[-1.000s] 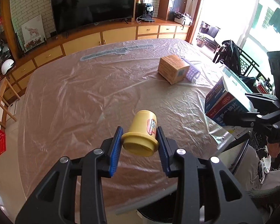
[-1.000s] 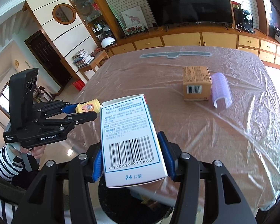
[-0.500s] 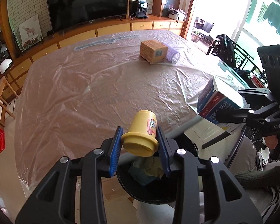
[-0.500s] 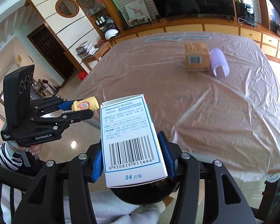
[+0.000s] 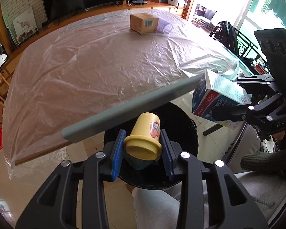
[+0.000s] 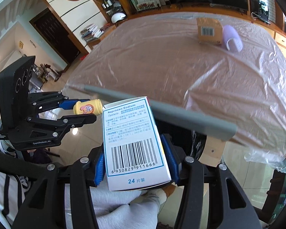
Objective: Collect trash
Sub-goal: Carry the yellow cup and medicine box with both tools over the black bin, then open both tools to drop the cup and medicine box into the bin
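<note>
My left gripper [image 5: 143,150] is shut on a small yellow bottle [image 5: 145,139] with a cartoon sticker, held over the open black trash bin [image 5: 183,118] below the table's near edge. The bottle also shows in the right wrist view [image 6: 88,108]. My right gripper [image 6: 136,164] is shut on a white and blue tablet box [image 6: 132,143], held beside the bin; the box also shows in the left wrist view [image 5: 217,99]. A brown cardboard box [image 5: 143,22] and a lilac plastic cup [image 5: 164,26] lie on the far side of the table.
The table [image 5: 89,66] is covered with wrinkled clear plastic sheet. A grey bar [image 5: 133,110] runs along its near edge above the bin. A TV cabinet stands behind the table. The person's legs are below the grippers.
Both grippers have pulled back from the table and dropped below its edge. The yellow bottle is now over the bin and the tablet box beside it.
</note>
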Action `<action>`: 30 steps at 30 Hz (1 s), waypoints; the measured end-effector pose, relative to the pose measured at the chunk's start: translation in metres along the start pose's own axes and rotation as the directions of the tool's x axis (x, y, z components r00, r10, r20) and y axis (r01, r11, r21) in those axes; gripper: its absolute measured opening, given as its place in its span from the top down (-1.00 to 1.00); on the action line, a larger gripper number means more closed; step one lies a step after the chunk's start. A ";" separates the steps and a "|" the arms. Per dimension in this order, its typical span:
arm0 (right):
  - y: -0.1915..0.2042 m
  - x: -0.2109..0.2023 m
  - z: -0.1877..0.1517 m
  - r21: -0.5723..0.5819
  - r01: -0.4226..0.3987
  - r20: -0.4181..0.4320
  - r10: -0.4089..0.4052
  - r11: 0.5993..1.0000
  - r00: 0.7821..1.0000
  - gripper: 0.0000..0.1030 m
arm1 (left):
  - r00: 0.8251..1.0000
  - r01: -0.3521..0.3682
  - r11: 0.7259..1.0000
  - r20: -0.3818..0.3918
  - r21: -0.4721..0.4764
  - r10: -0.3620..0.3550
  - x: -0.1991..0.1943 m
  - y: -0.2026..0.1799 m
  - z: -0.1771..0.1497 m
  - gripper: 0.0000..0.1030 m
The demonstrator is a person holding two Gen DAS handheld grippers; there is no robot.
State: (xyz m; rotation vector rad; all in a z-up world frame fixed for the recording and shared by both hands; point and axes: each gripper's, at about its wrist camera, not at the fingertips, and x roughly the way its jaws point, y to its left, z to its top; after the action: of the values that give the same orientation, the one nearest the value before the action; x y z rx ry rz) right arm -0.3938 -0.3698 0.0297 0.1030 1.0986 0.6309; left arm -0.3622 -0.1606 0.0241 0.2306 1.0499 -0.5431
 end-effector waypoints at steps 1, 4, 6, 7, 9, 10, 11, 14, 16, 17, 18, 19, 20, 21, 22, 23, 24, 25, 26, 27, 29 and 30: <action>0.001 0.001 -0.002 -0.004 0.002 -0.006 -0.002 1.000 1.000 0.01 | 1.000 0.000 1.000 -0.004 0.002 0.000 0.002 -0.002 -0.003 0.26; 0.002 0.009 -0.010 -0.015 0.003 -0.034 -0.004 1.000 0.999 0.01 | 1.000 0.005 1.000 -0.018 0.006 -0.005 0.007 -0.007 -0.009 0.26; 0.002 0.014 -0.014 -0.017 0.004 -0.050 -0.005 1.000 0.999 0.01 | 0.999 0.008 1.000 -0.031 0.007 -0.008 0.012 -0.009 -0.014 0.26; 0.002 0.016 -0.016 -0.018 0.008 -0.059 -0.009 1.000 0.998 0.01 | 0.999 0.009 1.000 -0.035 0.008 -0.009 0.015 -0.009 -0.014 0.26; 0.001 0.024 -0.018 -0.019 0.015 -0.076 -0.016 1.000 0.997 0.01 | 0.999 0.010 1.000 -0.048 0.009 -0.009 0.020 -0.011 -0.016 0.26; 0.000 0.027 -0.019 -0.018 0.018 -0.083 -0.019 1.000 0.996 0.01 | 0.999 0.011 1.000 -0.053 0.010 -0.010 0.022 -0.011 -0.017 0.26; -0.001 0.031 -0.020 -0.017 0.022 -0.092 -0.024 1.000 0.995 0.01 | 0.998 0.010 1.000 -0.057 0.011 -0.009 0.024 -0.012 -0.018 0.26; -0.004 0.042 -0.020 -0.009 0.033 -0.111 -0.033 0.999 0.993 0.01 | 0.997 0.006 1.000 -0.073 0.016 -0.004 0.031 -0.012 -0.021 0.26; -0.004 0.047 -0.019 -0.009 0.038 -0.117 -0.039 0.999 0.992 0.01 | 0.996 0.001 1.000 -0.084 0.017 0.001 0.035 -0.012 -0.023 0.26; -0.004 0.050 -0.019 -0.008 0.043 -0.119 -0.044 0.999 0.992 0.01 | 0.996 -0.001 1.000 -0.089 0.015 0.002 0.038 -0.012 -0.024 0.26; -0.003 0.053 -0.018 -0.007 0.045 -0.121 -0.046 0.999 0.992 0.01 | 0.996 -0.002 1.000 -0.092 0.014 0.004 0.040 -0.012 -0.025 0.26; -0.004 0.055 -0.019 -0.005 0.045 -0.124 -0.046 0.999 0.991 0.01 | 0.995 -0.004 1.000 -0.097 0.013 0.006 0.042 -0.011 -0.026 0.26; -0.004 0.056 -0.019 -0.005 0.048 -0.124 -0.048 0.999 0.991 0.01 | 0.995 -0.006 1.000 -0.099 0.013 0.008 0.043 -0.011 -0.026 0.26; -0.004 0.060 -0.019 -0.006 0.055 -0.127 -0.055 0.998 0.990 0.01 | 0.995 -0.010 1.000 -0.101 0.014 0.011 0.045 -0.011 -0.025 0.26; -0.003 0.060 -0.018 -0.006 0.060 -0.128 -0.060 0.998 0.990 0.01 | 0.994 -0.013 1.000 -0.104 0.013 0.014 0.048 -0.010 -0.025 0.26; -0.003 0.063 -0.017 -0.008 0.069 -0.127 -0.070 0.998 0.989 0.01 | 0.994 -0.015 1.000 -0.106 0.013 0.016 0.049 -0.010 -0.025 0.26; -0.001 0.064 -0.017 -0.009 0.073 -0.127 -0.074 0.997 0.989 0.01 | 0.994 -0.017 1.000 -0.108 0.012 0.018 0.051 -0.008 -0.023 0.26; 0.000 0.066 -0.016 -0.008 0.077 -0.128 -0.078 0.997 0.989 0.01 | 0.994 -0.019 1.000 -0.110 0.012 0.020 0.053 -0.008 -0.023 0.26; 0.001 0.068 -0.015 -0.009 0.082 -0.126 -0.083 0.997 0.989 0.01 | 0.993 -0.021 1.000 -0.113 0.012 0.022 0.054 -0.008 -0.023 0.26; -0.001 0.070 -0.015 -0.011 0.085 -0.126 -0.085 0.996 0.988 0.01 | 0.993 -0.021 1.000 -0.115 0.013 0.022 0.056 -0.008 -0.023 0.26; 0.000 0.072 -0.014 -0.015 0.091 -0.127 -0.092 0.996 0.988 0.01 | 0.992 -0.024 1.000 -0.120 0.017 0.026 0.059 -0.007 -0.023 0.26; -0.003 0.074 -0.015 -0.017 0.093 -0.127 -0.094 0.996 0.987 0.01 | 0.992 -0.025 1.000 -0.123 0.019 0.027 0.060 -0.007 -0.022 0.26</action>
State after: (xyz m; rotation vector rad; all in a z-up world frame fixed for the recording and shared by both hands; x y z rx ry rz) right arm -0.3834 -0.3370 -0.0371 0.0014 1.2160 0.5650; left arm -0.3604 -0.1760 -0.0383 0.2955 1.1607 -0.5196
